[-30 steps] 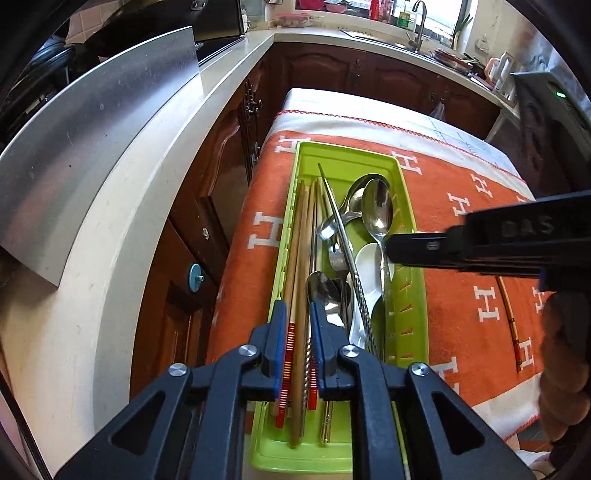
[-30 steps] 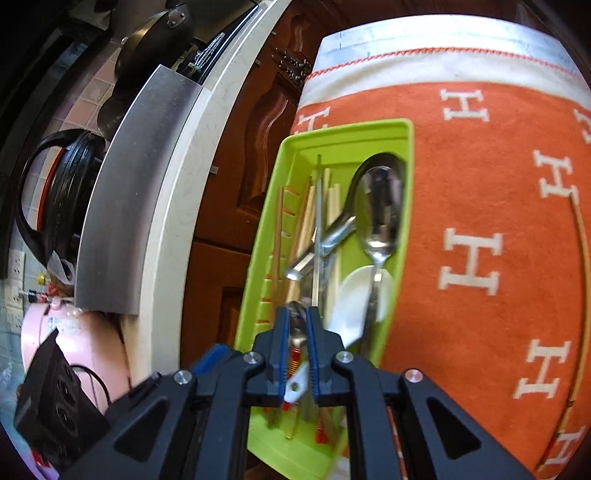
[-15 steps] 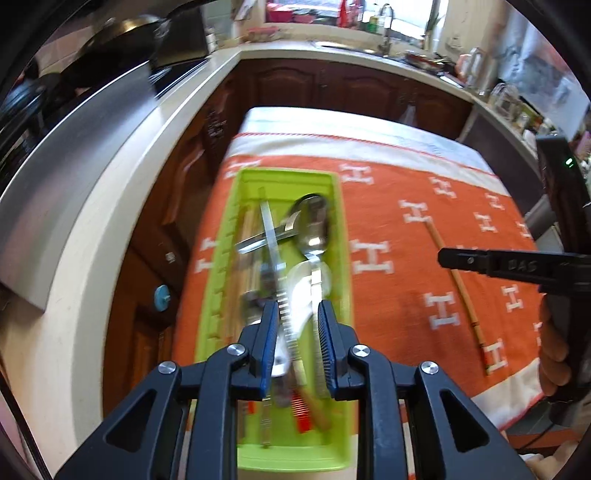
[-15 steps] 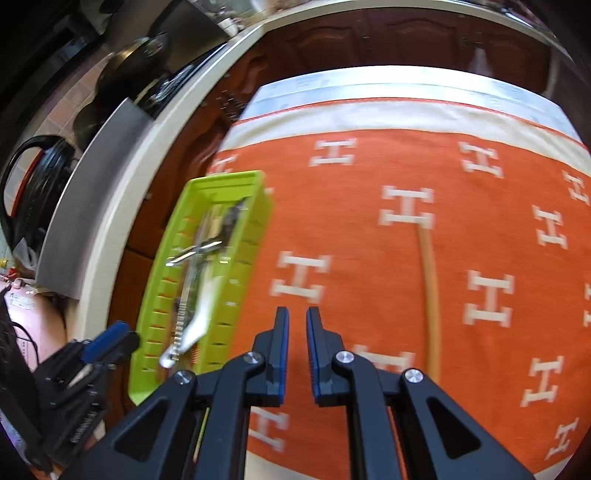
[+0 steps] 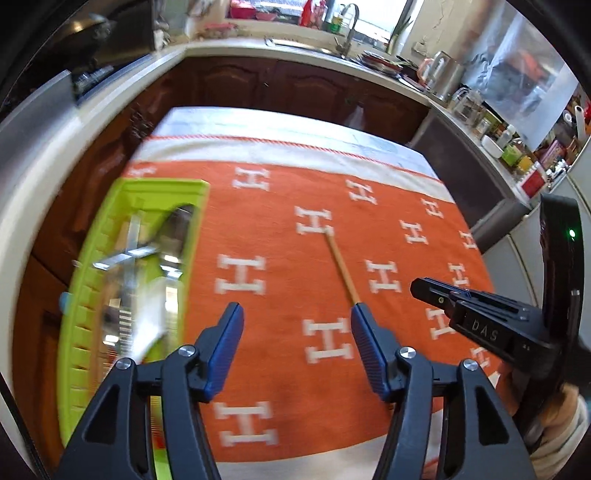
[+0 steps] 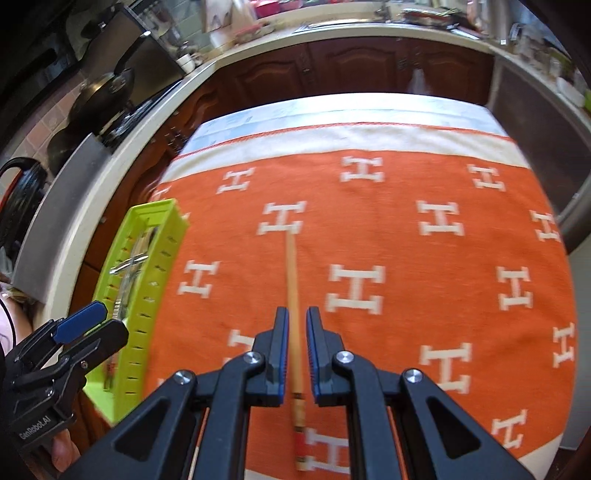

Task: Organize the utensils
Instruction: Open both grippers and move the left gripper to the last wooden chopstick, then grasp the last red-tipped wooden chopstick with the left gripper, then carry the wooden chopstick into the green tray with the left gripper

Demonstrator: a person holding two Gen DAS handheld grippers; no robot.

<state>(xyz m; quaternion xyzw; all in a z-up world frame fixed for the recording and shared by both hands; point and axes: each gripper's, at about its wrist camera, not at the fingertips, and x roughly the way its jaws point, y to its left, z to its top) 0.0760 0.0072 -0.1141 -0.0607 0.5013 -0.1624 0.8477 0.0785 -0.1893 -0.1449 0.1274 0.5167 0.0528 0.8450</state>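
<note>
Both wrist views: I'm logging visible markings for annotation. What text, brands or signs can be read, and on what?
"DAS" on the right gripper, on its body, seen from the left wrist.
"GenRobot.AI" on the left gripper, low on its body, seen from the right wrist.
"H", a white letter repeated across the orange cloth.
Labels on the counter bottles and jars: too small and blurred to read.

We see an orange cloth [image 6: 406,236] patterned with white H letters, its far edge a white band, spread over the bench. Around it run dark wooden cabinets [image 6: 354,66] under a pale counter [image 5: 33,206]. A faucet [image 5: 349,26] stands by the window, and a dark pan [image 6: 99,96] sits at left.
</note>
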